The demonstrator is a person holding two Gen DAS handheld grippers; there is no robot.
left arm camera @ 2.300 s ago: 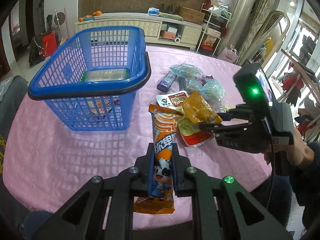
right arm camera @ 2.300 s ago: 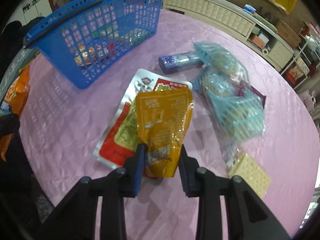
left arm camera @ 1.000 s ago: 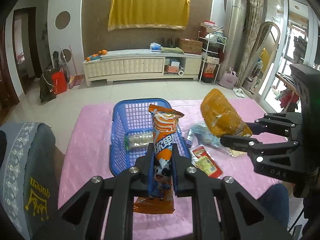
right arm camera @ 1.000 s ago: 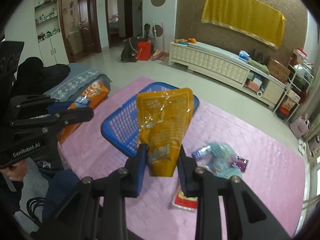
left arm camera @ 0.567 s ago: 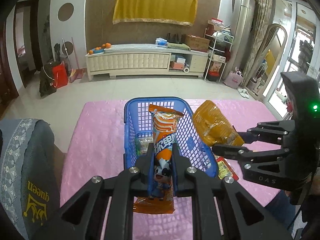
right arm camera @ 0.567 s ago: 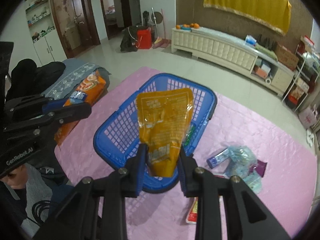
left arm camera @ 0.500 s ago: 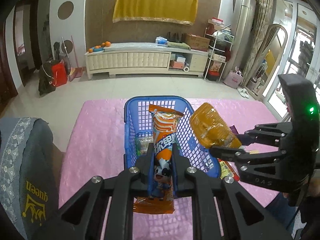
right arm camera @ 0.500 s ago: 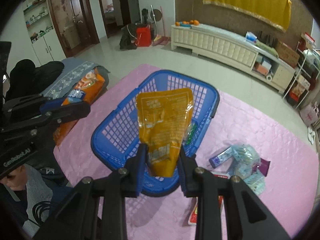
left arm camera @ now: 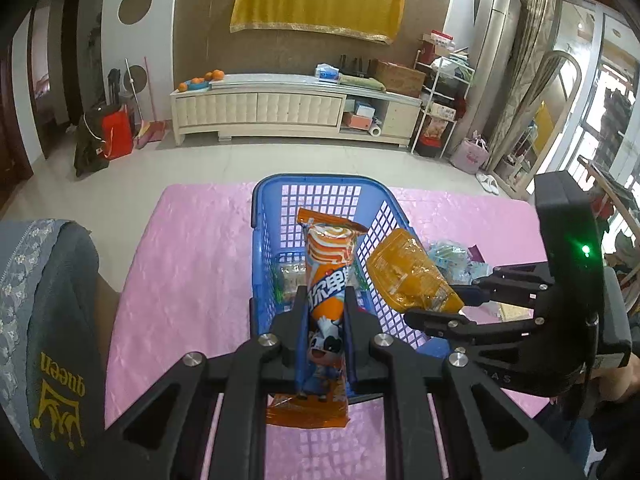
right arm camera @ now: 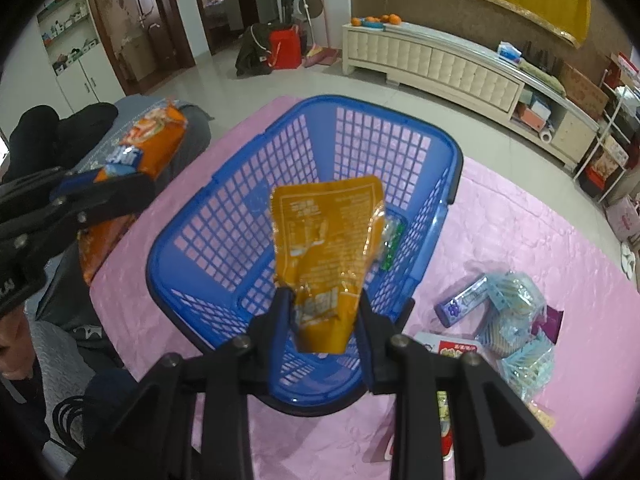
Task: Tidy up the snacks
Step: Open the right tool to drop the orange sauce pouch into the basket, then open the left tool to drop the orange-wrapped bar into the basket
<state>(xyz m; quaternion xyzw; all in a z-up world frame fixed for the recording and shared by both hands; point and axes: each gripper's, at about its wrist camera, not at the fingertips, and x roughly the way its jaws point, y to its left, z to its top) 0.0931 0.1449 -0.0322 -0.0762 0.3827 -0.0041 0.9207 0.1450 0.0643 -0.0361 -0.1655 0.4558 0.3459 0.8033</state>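
Note:
My left gripper point(left arm camera: 326, 312) is shut on a long orange snack bag point(left arm camera: 328, 264) with a cartoon cow, held above the near end of the blue basket point(left arm camera: 320, 184). My right gripper point(right arm camera: 322, 312) is shut on a yellow-orange pouch point(right arm camera: 324, 236) and holds it over the basket point(right arm camera: 400, 128). In the left wrist view the right gripper point(left arm camera: 436, 306) comes in from the right with the pouch point(left arm camera: 408, 276) over the basket's right rim. A clear green-edged packet point(right arm camera: 390, 240) lies inside the basket.
The basket stands on a pink tablecloth point(left arm camera: 188, 248). To its right lie a purple bar point(right arm camera: 462, 300), light-blue packets point(right arm camera: 516, 320) and a red-and-white pouch point(right arm camera: 448, 350). A grey chair back point(left arm camera: 48, 320) stands at the left edge.
Both grippers lifted their snacks off the table and carried them over the basket. In the last half second both have come lower and closer to the basket.

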